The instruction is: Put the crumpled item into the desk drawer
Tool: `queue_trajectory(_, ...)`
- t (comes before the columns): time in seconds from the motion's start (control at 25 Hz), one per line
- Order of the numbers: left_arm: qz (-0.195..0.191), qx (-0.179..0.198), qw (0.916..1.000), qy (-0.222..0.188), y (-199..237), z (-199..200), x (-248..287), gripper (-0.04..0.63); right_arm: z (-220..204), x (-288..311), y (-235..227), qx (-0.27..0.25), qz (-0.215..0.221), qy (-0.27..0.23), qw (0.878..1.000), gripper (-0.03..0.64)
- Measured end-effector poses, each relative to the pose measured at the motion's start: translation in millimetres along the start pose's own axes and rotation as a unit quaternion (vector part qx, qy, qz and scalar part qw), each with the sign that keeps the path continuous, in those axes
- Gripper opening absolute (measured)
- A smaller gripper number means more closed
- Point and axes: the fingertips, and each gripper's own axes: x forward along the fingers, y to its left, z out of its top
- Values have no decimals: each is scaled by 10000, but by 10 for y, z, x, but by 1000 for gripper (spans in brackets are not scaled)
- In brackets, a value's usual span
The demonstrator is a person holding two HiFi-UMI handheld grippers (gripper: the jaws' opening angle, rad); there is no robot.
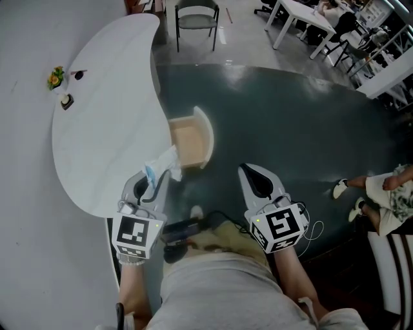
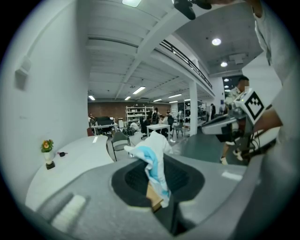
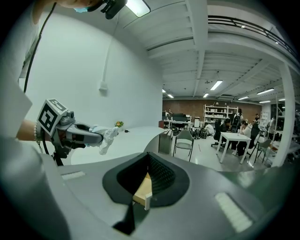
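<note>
A crumpled white and light-blue item (image 1: 162, 161) sticks out of my left gripper (image 1: 157, 178), which is shut on it at the near edge of the white curved desk (image 1: 97, 129). The left gripper view has the crumpled item (image 2: 154, 161) pinched upright between the jaws of the left gripper (image 2: 157, 190). Just beyond it the desk drawer (image 1: 205, 138) stands pulled out, its light wooden inside bare. My right gripper (image 1: 249, 170) hangs over the dark floor to the right of the drawer. Seen in its own view, the right gripper (image 3: 148, 171) has its jaws together with nothing between them.
A small flower pot (image 1: 56, 77) and two small dark objects (image 1: 66, 101) sit at the desk's far left. A grey chair (image 1: 197, 19) stands beyond the desk, white tables (image 1: 303, 16) further right. A person's legs (image 1: 381, 193) are at the right edge.
</note>
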Motion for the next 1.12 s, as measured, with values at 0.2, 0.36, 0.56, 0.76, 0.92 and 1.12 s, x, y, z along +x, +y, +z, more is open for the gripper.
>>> queue_trajectory(0.2, -29, -5, 10000, -14, 43, -14, 83, 51, -26, 45, -25, -4, -55, 52, 10000, 5)
queue_trajectory(0.36, -56, 16, 10000, -5, 71, 3, 128, 51, -19, 94, -61, 21, -69, 78, 9999, 5)
queue_trajectory(0.56, 24, 19, 10000, 21, 119, 11, 206, 51, -3, 184, -144, 57, -8, 67, 10000, 5)
queue_trajectory(0.76, 149, -5, 9999, 52, 156, 53, 306, 51, 13, 282, -240, 23, 157, 73, 9998, 5)
queue_trajectory(0.92, 176, 40, 9998, 112, 139, 78, 404, 51, 10, 335, -342, 23, 254, 87, 9996, 5)
queue_trajectory(1.12, 236, -2, 9996, 151, 181, 92, 515, 51, -10, 433, -450, 67, 322, 186, 9993, 5)
